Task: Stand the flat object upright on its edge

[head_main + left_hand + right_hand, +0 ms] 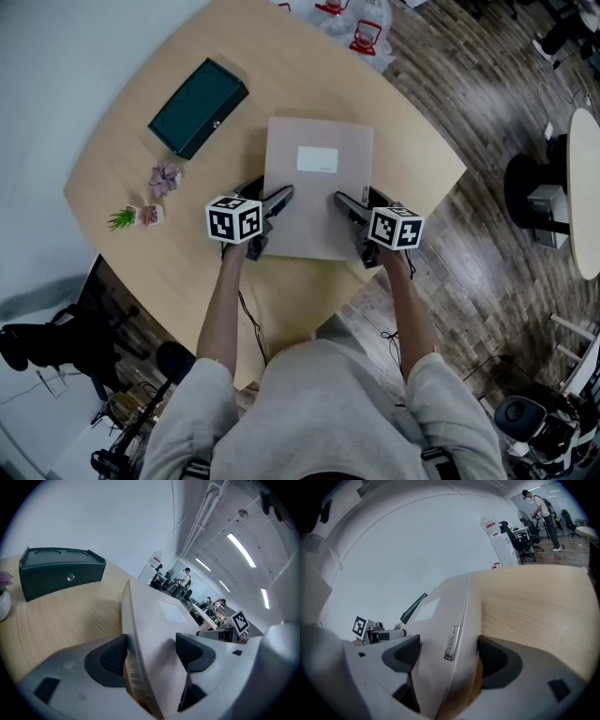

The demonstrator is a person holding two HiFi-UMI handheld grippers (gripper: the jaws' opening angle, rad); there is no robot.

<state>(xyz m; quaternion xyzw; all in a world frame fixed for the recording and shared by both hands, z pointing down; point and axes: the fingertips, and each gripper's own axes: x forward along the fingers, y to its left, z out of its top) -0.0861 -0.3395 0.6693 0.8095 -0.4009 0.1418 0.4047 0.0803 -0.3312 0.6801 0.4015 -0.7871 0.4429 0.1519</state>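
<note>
Left gripper (150,651): jaws closed across the left edge of the flat box (159,625). One dark pad sits against the narrow side wall, the other on the broad top face. A printed strip (133,672) runs along that side wall, readable only from this gripper's own view.

Right gripper (446,656): the same hold mirrored on the box's right edge (440,620), with one pad on the top face and the other against the side. A small silvery tag (451,643) on that edge shows here and nowhere else.

Each gripper view catches the other's marker cube across the box: (240,620) and (359,626). Both also take in office desks and standing people far behind, which the head view misses.

Head view: left gripper (274,204) and right gripper (349,206) flank the near half of the box (319,202). It is pale grey-beige, thin and rectangular, with a white label (317,159) toward its far end. Its broad face is up, near the table's front edge. Cannot tell whether it is lifted clear of the wooden table (309,84).

Only the head view gives the layout. A dark green case (198,108) lies off to the far left, well apart from the box. Nearer the left gripper are a small pinkish plant (165,176) and a green sprig (122,218). Water bottles (352,23) stand beyond the table's far edge.
</note>
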